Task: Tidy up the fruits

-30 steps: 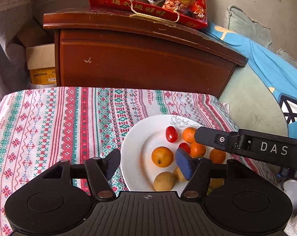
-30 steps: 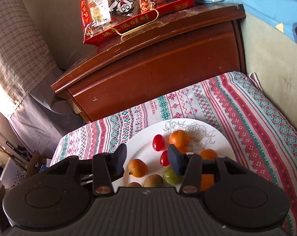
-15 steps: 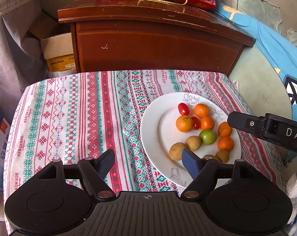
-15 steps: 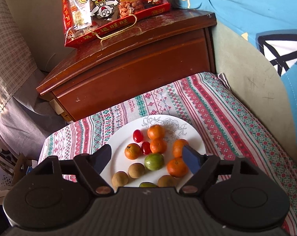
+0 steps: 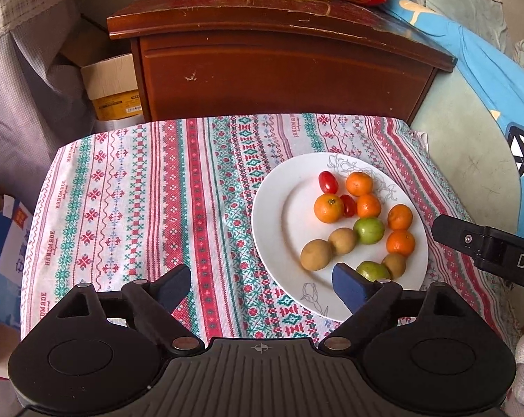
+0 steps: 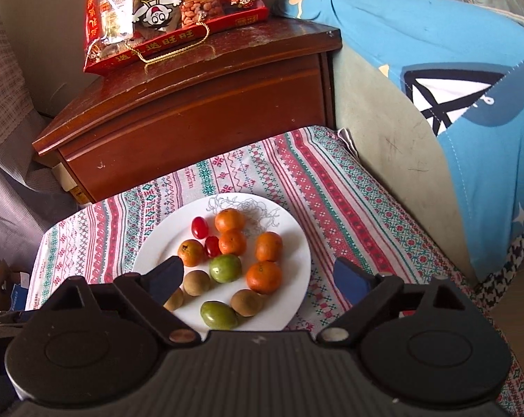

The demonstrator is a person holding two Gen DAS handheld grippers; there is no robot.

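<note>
A white plate [image 5: 272,215] lies on the patterned cloth [image 5: 140,208]. On it are several small oranges [image 5: 359,184], two red cherry tomatoes [image 5: 327,180], two green fruits [image 5: 368,230] and three brown fruits [image 5: 316,254]. My left gripper [image 5: 260,279] hovers over the plate's near left rim with its jaws opening and nothing held. One finger [image 5: 470,239] of my right gripper shows at the right edge. In the right wrist view the right gripper [image 6: 258,272] hangs above the plate [image 6: 296,243], jaws opening and empty, with the fruit such as a green one [image 6: 225,268] lying loose below.
A dark wooden cabinet [image 5: 279,69] stands behind the clothed surface and bears a red snack bag [image 6: 168,10]. A blue cushion [image 6: 435,52] and a grey-green seat back lie to the right. Cardboard boxes [image 5: 112,83] sit on the floor at the left.
Both grippers have pulled back and up from the plate and their jaws have spread wider. The whole pile of fruit has come into view, and the right gripper's finger has drawn off to the right.
</note>
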